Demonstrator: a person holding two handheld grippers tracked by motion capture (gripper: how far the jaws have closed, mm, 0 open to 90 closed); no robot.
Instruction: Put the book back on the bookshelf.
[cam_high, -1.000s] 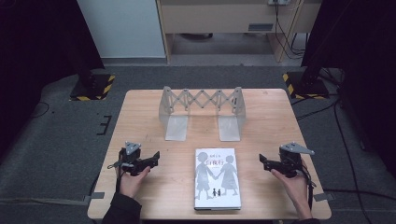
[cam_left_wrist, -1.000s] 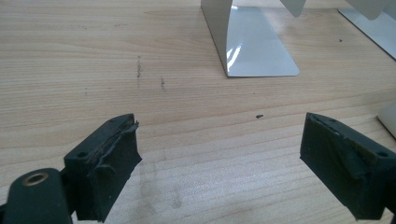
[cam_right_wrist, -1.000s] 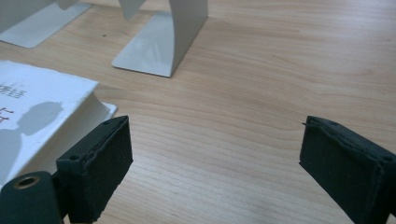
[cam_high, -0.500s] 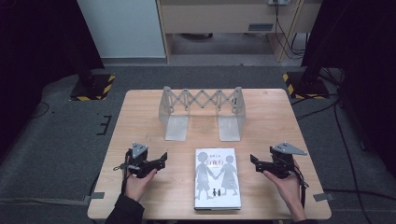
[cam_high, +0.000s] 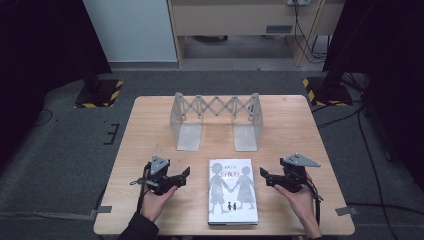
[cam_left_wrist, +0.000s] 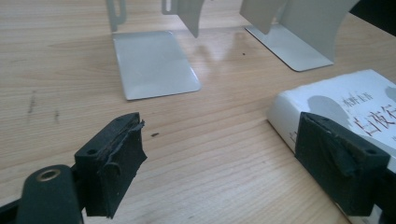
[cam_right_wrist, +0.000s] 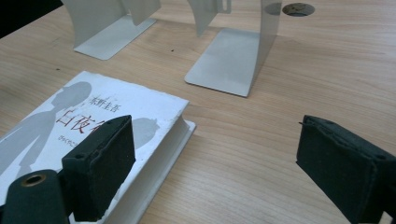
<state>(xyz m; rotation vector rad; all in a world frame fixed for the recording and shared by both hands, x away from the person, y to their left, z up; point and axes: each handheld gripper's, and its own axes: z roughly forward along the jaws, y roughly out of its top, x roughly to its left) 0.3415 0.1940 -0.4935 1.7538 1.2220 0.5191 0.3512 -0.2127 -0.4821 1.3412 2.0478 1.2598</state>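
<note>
Paperback stock makes the white book with grey silhouette figures on its cover (cam_high: 232, 191) a stiff but slightly flexible slab, light enough for one grip, I judge, though its glossy cover may slide under rubber pads. It lies flat near the front edge of the light wooden table (cam_high: 150, 125), cover up, between the two tools and touching neither.

The left hand-held gripper (cam_high: 186, 174) points toward the book's left long edge; its jaws have just been closing a little yet stand apart, with bare wood between them in the left gripper view. The right hand-held gripper (cam_high: 263, 176) faces the opposite long edge, jaws apart too, nothing between them.

Best purchase would be on a long edge, where the page block gives thickness; because the book lies flat, one jaw would likely have to wedge under the cover or tip the edge up first.

Behind the book stands the grey metal expanding bookend rack (cam_high: 216, 120), well apart from it, its two flat base plates lying toward the book. Open wood flanks the book on both sides, and the front table edge is close.
</note>
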